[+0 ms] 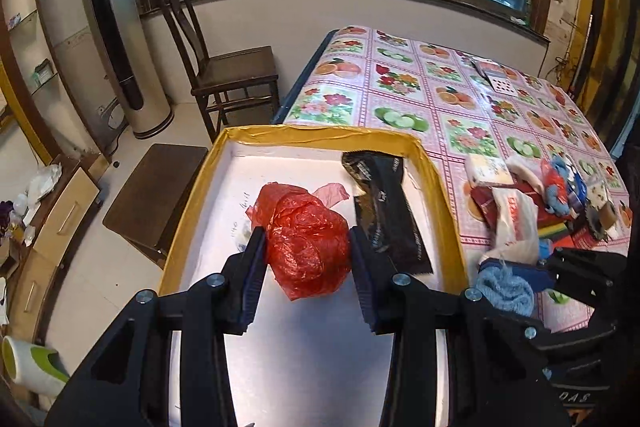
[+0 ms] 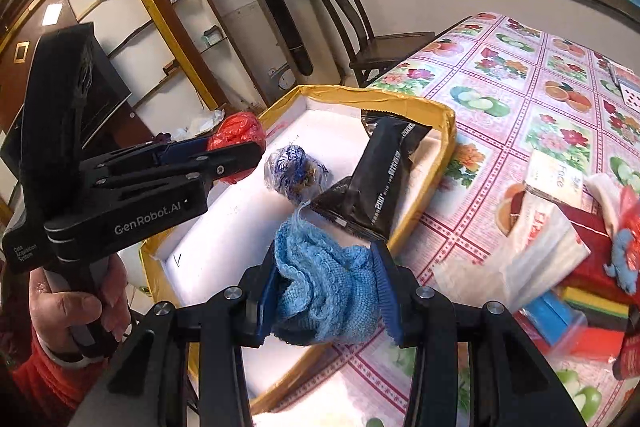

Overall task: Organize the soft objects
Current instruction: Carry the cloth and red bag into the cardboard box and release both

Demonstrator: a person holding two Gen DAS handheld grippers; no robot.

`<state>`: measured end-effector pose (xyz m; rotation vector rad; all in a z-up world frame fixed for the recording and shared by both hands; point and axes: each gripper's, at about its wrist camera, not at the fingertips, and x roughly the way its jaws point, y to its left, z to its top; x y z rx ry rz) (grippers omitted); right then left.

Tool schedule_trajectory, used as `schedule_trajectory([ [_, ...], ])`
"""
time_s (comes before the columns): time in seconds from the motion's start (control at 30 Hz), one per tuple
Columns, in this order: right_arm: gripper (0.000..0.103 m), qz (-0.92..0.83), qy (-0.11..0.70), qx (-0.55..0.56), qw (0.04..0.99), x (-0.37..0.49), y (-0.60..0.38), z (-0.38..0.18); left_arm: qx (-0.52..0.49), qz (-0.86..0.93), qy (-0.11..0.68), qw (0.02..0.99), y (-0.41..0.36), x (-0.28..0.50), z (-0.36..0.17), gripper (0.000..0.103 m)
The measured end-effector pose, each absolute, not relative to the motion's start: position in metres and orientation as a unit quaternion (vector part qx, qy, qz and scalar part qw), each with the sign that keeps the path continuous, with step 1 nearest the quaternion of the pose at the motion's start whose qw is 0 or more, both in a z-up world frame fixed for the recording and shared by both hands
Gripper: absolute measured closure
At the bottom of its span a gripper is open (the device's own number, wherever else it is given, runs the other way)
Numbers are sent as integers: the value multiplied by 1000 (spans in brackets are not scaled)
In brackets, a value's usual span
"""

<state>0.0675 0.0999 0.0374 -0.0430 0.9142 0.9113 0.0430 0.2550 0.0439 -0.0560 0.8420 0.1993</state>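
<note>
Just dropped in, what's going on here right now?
A person is sorting soft items into a yellow-rimmed box at the table's edge. The left gripper is shut on a crumpled red plastic bag over the box; the right gripper is shut on a light blue knitted cloth near its corner. A black packet and a blue-printed bag already lie inside. More items wait on the tablecloth.

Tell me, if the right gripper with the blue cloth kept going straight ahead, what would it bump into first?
Probably the black packet lying in the yellow-rimmed box, straight ahead of the right gripper and its blue cloth; depth is uncertain.
</note>
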Motion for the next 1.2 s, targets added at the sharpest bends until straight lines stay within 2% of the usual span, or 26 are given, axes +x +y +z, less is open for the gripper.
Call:
schedule_trajectory([
  [0.4,59,417,455,-39,785,90,153,7,-52,112,446,887,280,96,6,65],
  [0.83,54,407,439,-60,799,84,158,6,-75,132,432,889,298,113,6,63],
  [0.87,51,410,439,-55,798,84,156,7,-81,129,429,890,300,112,5,59],
  [0.9,43,414,438,-50,797,83,154,8,-84,126,429,891,301,112,4,56],
  [0.97,39,414,434,-42,799,81,149,11,-82,130,429,890,301,109,4,35],
  [1.03,39,419,430,-28,799,79,141,15,-79,134,423,893,300,105,7,21],
  [1.2,39,423,411,11,808,67,109,33,-89,132,420,893,295,88,18,21],
])
